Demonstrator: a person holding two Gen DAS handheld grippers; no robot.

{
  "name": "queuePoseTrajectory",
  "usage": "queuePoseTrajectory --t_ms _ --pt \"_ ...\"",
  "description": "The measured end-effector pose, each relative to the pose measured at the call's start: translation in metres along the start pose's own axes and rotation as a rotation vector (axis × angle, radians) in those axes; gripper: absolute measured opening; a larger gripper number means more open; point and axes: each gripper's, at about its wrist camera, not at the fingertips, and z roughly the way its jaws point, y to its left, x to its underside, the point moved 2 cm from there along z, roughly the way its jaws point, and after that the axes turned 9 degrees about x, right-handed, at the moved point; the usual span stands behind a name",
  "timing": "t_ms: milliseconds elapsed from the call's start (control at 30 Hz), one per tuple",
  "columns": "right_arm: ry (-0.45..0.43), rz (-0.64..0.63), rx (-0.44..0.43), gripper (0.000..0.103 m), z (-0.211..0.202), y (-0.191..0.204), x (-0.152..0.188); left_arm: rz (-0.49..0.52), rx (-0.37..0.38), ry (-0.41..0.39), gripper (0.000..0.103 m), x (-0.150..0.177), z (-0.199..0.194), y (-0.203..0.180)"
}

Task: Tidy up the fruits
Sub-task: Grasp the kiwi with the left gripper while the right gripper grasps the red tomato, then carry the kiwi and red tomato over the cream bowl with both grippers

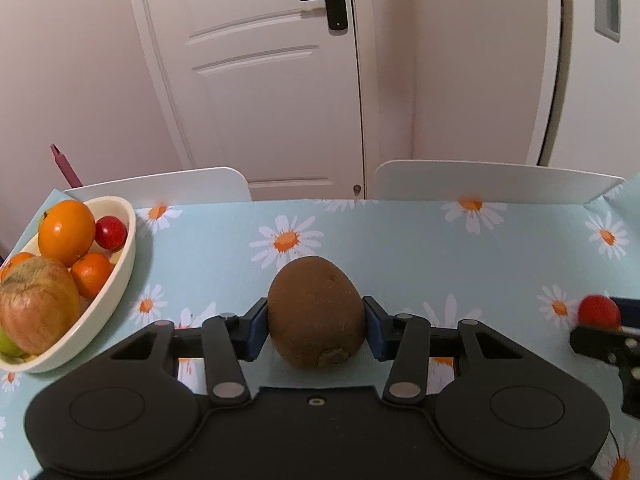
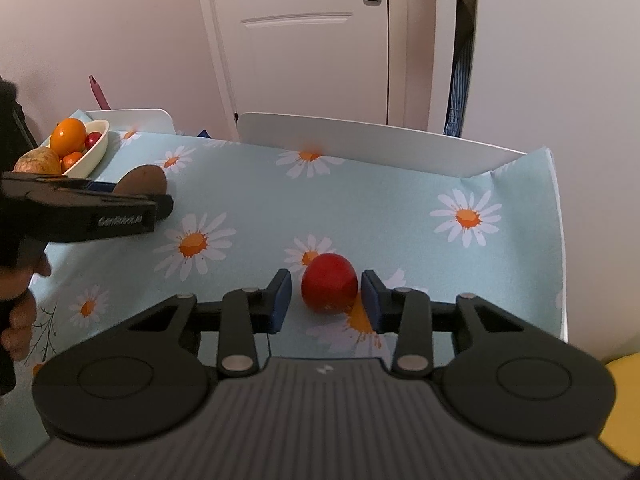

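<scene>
Gripping one kiwi (image 1: 316, 312), left tool (image 1: 316, 330), right tool (image 2: 326, 300) open around one red fruit (image 2: 329, 282).

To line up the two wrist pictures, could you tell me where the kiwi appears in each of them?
Left wrist view: the kiwi sits at centre, clamped between the left gripper's blue pads.
Right wrist view: the kiwi is at far left, partly hidden behind the left gripper.
Shared landmark: the white fruit bowl, left of the kiwi in both views.
</scene>
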Motion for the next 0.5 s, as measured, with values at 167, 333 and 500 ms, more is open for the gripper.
queuePoseTrajectory --t_ms 167,333,500 --pt "0.002 -0.005 0.008 0.044 0.001 0.001 -0.001 -0.008 0.013 0.005 0.052 0.005 -0.008 0.0" --pt "-0.009 -0.008 0.007 0.044 -0.004 0.004 -0.005 -0.018 0.021 0.002 0.052 0.008 -0.018 0.002" --pt "-0.027 -0.014 -0.005 0.044 -0.015 0.011 -0.013 -0.036 0.025 -0.018 0.052 0.007 -0.035 0.007"
